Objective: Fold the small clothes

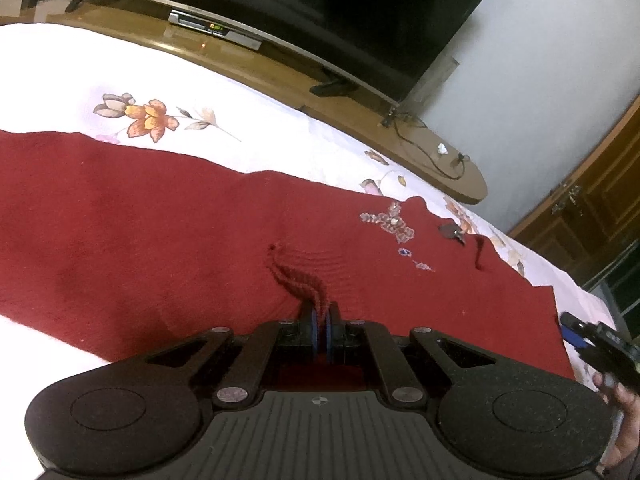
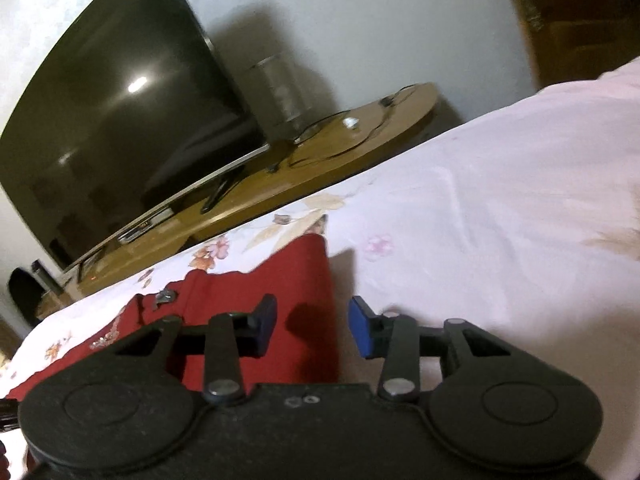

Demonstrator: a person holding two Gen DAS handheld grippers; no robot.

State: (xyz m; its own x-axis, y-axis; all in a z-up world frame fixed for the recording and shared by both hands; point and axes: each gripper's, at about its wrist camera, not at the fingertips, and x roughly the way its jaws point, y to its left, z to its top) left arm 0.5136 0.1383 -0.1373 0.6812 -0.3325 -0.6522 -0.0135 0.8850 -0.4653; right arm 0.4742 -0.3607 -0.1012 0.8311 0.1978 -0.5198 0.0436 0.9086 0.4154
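The red sweater (image 1: 168, 232) lies flat on the bed (image 1: 60, 64), spread wide across the flowered sheet, its long axis running left to right in front of me. Its beaded trim (image 1: 387, 224) and what looks like the neck opening sit toward my right, so I judge the top points that way.

My left hand-held gripper (image 1: 320, 320) is clamped tight on a pinch of the near edge, and the knit bunches up into a ridge between its blue pads. My right hand-held gripper (image 2: 313, 330) hangs wide apart and holds nothing, straddling the sweater's end edge (image 2: 326, 280): one finger over red cloth, the other over bare sheet.

That end lies just ahead of the right one, so I would close there and carry it leftward along the long axis.

Beyond the bed stand a television (image 1: 304, 8) and its wooden stand (image 1: 440, 164).
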